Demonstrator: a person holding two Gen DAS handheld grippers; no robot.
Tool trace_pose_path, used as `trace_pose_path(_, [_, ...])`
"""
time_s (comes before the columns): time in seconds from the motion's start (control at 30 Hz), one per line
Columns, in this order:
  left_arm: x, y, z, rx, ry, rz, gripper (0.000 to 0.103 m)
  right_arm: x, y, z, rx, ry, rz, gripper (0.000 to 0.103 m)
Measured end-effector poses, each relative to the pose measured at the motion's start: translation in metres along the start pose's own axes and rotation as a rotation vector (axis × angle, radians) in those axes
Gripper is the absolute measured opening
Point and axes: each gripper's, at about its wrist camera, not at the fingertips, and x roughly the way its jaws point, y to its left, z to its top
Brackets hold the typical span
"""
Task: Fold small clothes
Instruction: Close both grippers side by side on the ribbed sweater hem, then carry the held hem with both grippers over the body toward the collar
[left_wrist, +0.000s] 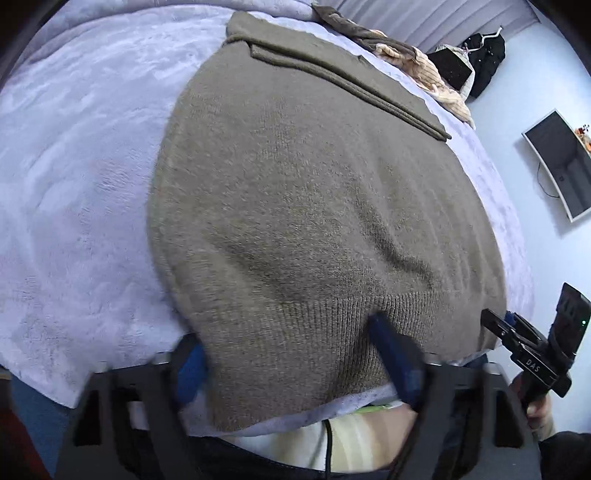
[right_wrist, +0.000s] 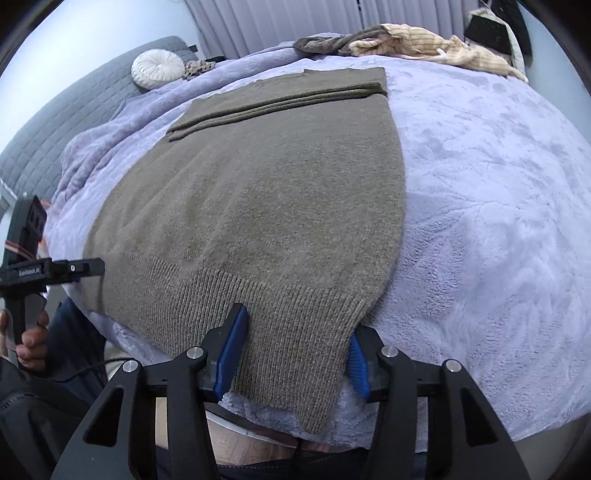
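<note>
Sweater (right_wrist: 258, 206) lies flat on the bed (right_wrist: 480, 221), filling mid-frame. My left tool (left_wrist: 291, 354) and right tool (right_wrist: 295, 343) straddle its near hem, jaws wide, gripping nothing. I judge next: pinch hem, fold toward upper frame.

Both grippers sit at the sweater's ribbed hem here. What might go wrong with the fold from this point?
1. The left gripper and right gripper straddle the hem of the sweater with jaws apart, so a shallow bite may slip.
2. The fluffy blanket lies directly beneath and could get pinched too.
3. The folded sleeves rest loosely on top and may slide.
</note>
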Motion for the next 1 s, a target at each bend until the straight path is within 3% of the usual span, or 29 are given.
trace_pose_path(0.03, [-0.003,0.002,0.0,-0.011,-0.008,-0.018,0.043,0.0,0.002,0.0,-0.009,0.0,-0.008,0.046])
trace_pose_path(0.07, [-0.005,0.005,0.001,-0.021,-0.009,-0.039,0.029,0.0,0.001,0.0,-0.003,0.0,-0.004,0.038])
trace_pose_path(0.1, [-0.007,0.008,0.002,-0.036,-0.002,-0.073,0.013,-0.001,-0.002,0.0,0.016,0.003,0.022,0.016])
trace_pose_path(0.13, [-0.008,0.008,0.002,-0.038,-0.002,-0.073,0.013,-0.001,-0.004,0.002,0.037,0.01,0.057,0.011])
trace_pose_path(0.27, [-0.02,-0.007,0.007,0.011,-0.048,-0.031,0.013,-0.011,-0.006,0.008,0.05,-0.01,0.098,0.011])
trace_pose_path(0.47, [-0.059,-0.012,0.032,0.003,-0.192,-0.093,0.013,-0.041,-0.016,0.033,0.112,-0.113,0.186,0.01])
trace_pose_path(0.6, [-0.066,-0.014,0.055,-0.008,-0.239,-0.097,0.013,-0.05,-0.027,0.054,0.187,-0.171,0.236,0.01])
trace_pose_path(0.77, [-0.061,-0.015,0.085,-0.036,-0.242,-0.069,0.013,-0.046,-0.027,0.088,0.196,-0.192,0.202,0.01])
trace_pose_path(1.0, [-0.04,-0.014,0.117,-0.075,-0.19,-0.015,0.013,-0.027,-0.033,0.135,0.199,-0.138,0.13,0.01])
